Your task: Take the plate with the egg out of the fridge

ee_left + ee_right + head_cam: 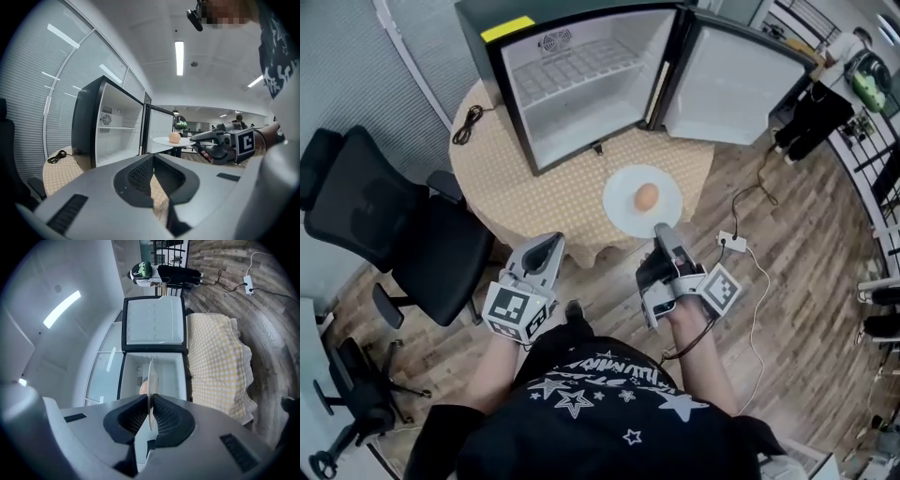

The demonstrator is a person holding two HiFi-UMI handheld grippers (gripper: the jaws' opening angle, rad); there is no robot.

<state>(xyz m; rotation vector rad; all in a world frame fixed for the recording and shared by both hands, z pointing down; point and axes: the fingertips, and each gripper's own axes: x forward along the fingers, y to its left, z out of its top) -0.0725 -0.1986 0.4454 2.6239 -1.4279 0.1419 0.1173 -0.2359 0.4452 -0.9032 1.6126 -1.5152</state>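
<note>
**A:** You have the round white plate (623, 187) outside the black mini fridge (581, 94). It is level, in front of the open compartment and over the near edge of the round table with the yellow checked cloth (544, 202).

**B:** And the brown egg (646, 196) sits near the plate's middle. Your right gripper (661, 230) carries it: the fingers (130, 418) are pressed together on the plate's near rim. In that gripper's view you see the rim edge-on between them.

**A:** Your left gripper (551, 244) is beside the right one, at the table's near edge, apart from the plate. Its fingers (136, 176) meet at the tips and grip nothing.

**B:** Behind the plate, your fridge's white-lined door (731, 84) is swung wide to the right. A white wire shelf (572, 70) shows inside.
</note>
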